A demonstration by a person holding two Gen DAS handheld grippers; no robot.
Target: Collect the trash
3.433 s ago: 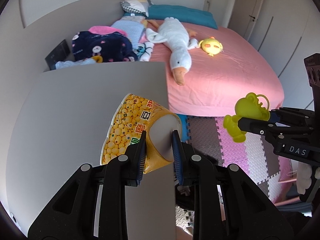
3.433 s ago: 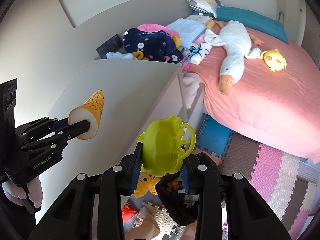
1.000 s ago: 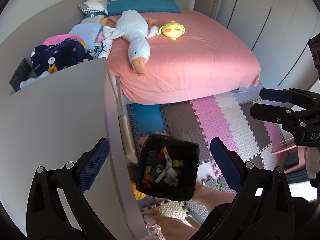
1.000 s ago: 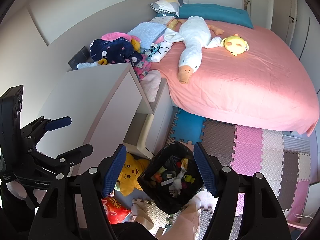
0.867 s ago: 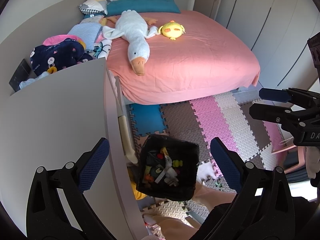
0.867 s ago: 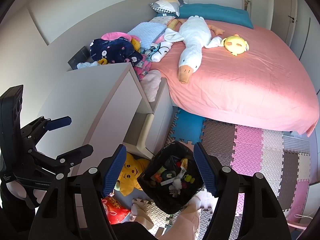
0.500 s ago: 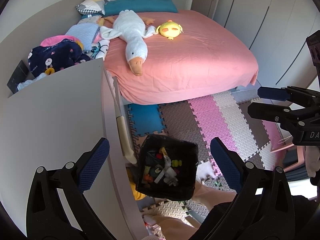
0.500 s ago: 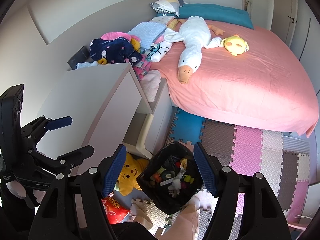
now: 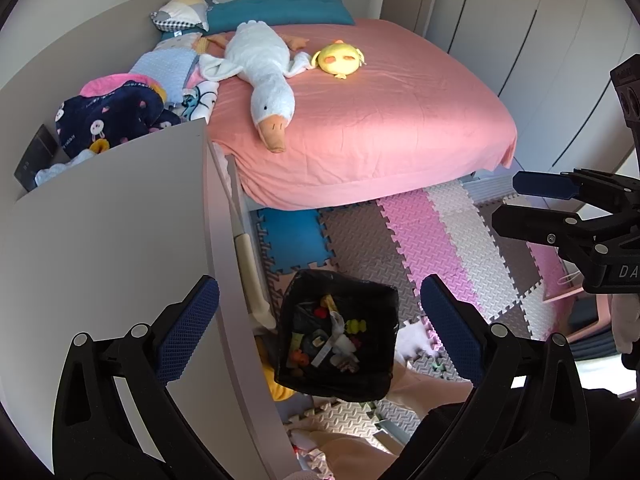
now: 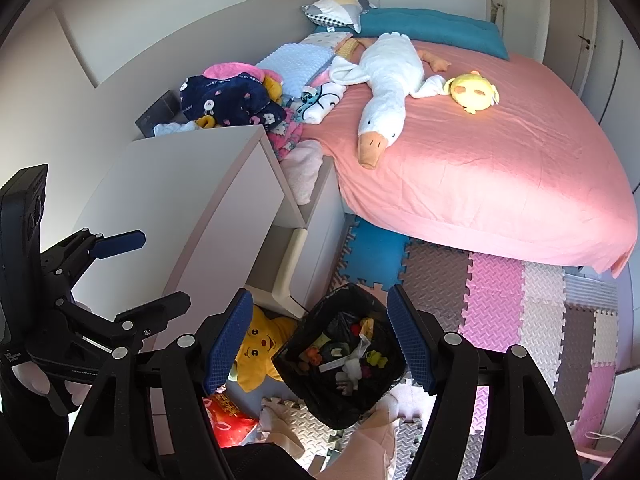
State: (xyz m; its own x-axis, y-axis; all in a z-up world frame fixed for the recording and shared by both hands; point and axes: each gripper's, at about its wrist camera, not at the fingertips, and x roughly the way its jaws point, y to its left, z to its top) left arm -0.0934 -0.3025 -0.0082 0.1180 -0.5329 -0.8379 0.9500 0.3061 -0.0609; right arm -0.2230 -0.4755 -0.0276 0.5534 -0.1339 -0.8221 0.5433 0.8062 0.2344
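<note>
A black trash bin (image 9: 384,300) lined with a dark bag stands on the foam floor mats below both grippers, with several small colourful bits of trash (image 10: 348,356) inside. My left gripper (image 9: 316,320) hangs above it, open wide, nothing between its blue pads. My right gripper (image 10: 318,338) is also open and empty, straddling the bin (image 10: 320,400) in its own view. Each gripper shows at the side of the other's view: the right gripper (image 9: 532,204) and the left gripper (image 10: 148,276), both open.
A grey cabinet top (image 9: 108,248) lies to the left. A pink bed (image 9: 360,120) with a goose plush (image 9: 264,76) and a yellow plush (image 9: 340,56) fills the far side. A yellow star toy (image 10: 260,348) and a red bag (image 10: 228,416) lie by the bin. The person's feet (image 10: 372,432) stand near it.
Earlier, the left gripper was shut on a yellow snack cup and the right on a green toy; both now stand open and empty. Over the last second, almost nothing has moved.
</note>
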